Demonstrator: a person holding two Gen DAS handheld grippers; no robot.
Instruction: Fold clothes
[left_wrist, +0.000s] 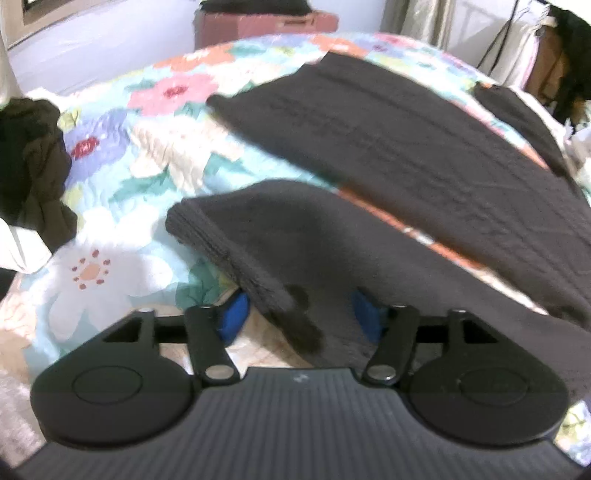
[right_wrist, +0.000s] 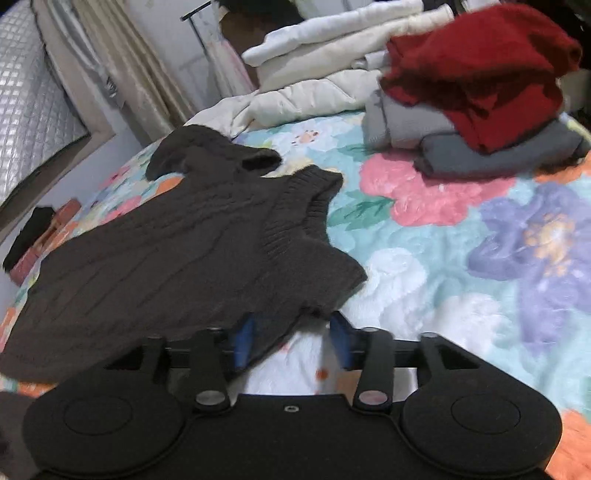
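The left gripper (left_wrist: 301, 317) stands with its blue pads (left_wrist: 234, 317) spread well apart; a sleeve end of the dark knit sweater (left_wrist: 388, 147) lies loosely between them, and as far as the blur allows neither pad seems to press on it. The right gripper (right_wrist: 293, 338) is likewise parted, a corner of the same sweater (right_wrist: 177, 251) draped against its left pad, the right pad clear of the cloth. The sweater lies spread on the floral bedspread (right_wrist: 443, 266), ribbed collar showing, near a stack of folded clothes (right_wrist: 476, 92).
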